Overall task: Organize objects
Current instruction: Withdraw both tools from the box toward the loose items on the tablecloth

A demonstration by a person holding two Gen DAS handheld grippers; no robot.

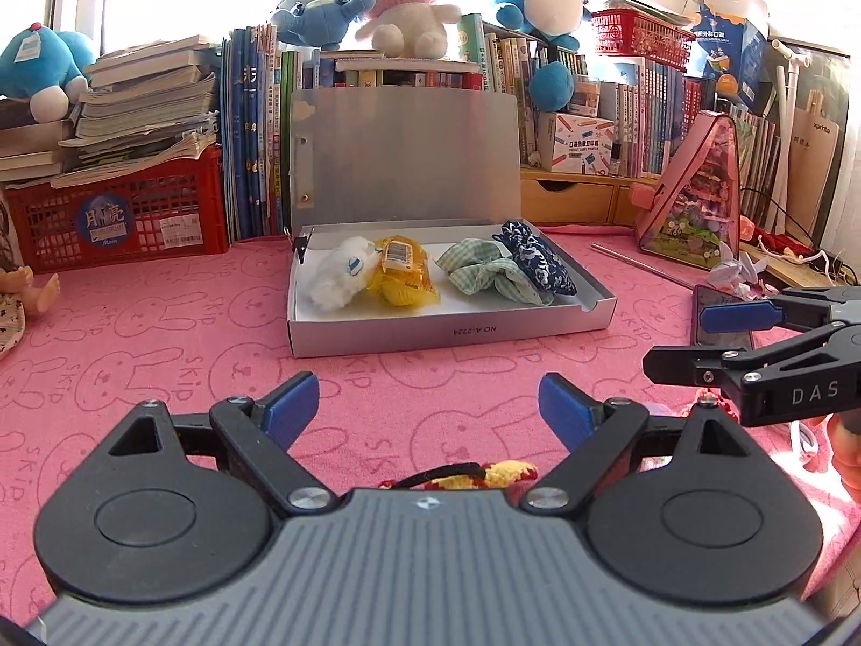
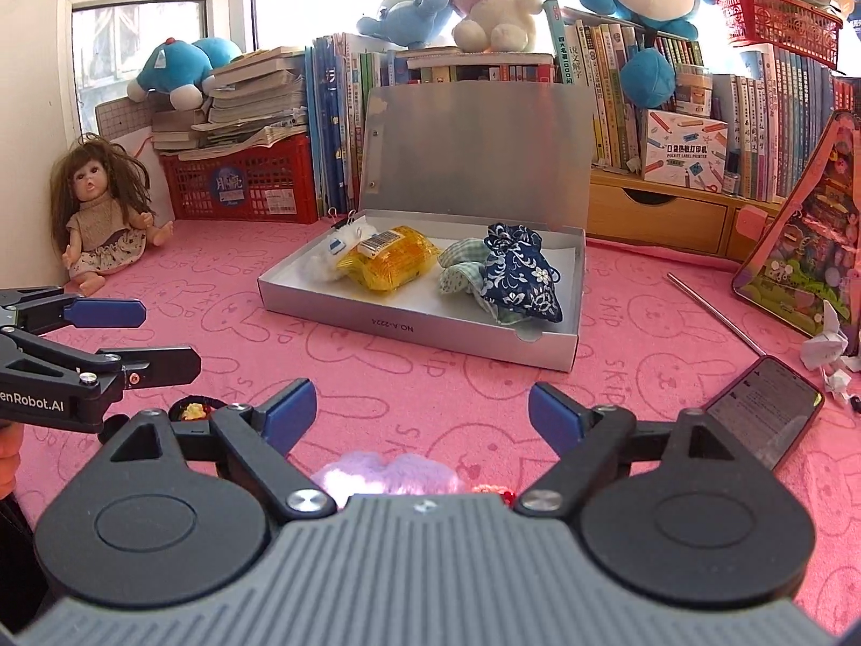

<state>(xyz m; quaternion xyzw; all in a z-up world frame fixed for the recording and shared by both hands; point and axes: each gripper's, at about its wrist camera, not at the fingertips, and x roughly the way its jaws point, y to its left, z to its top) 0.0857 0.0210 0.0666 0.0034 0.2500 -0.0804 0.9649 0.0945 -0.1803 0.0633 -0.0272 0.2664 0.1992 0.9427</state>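
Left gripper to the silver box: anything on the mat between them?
Nothing. In the left wrist view only bare pink mat lies between the left gripper, jaws open, and the silver box. The right wrist view agrees.

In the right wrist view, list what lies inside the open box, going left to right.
White fluffy toy → yellow packet with barcode label → green checked cloth pouch → blue floral pouch, which lies partly on top of the checked one, all in the silver box.
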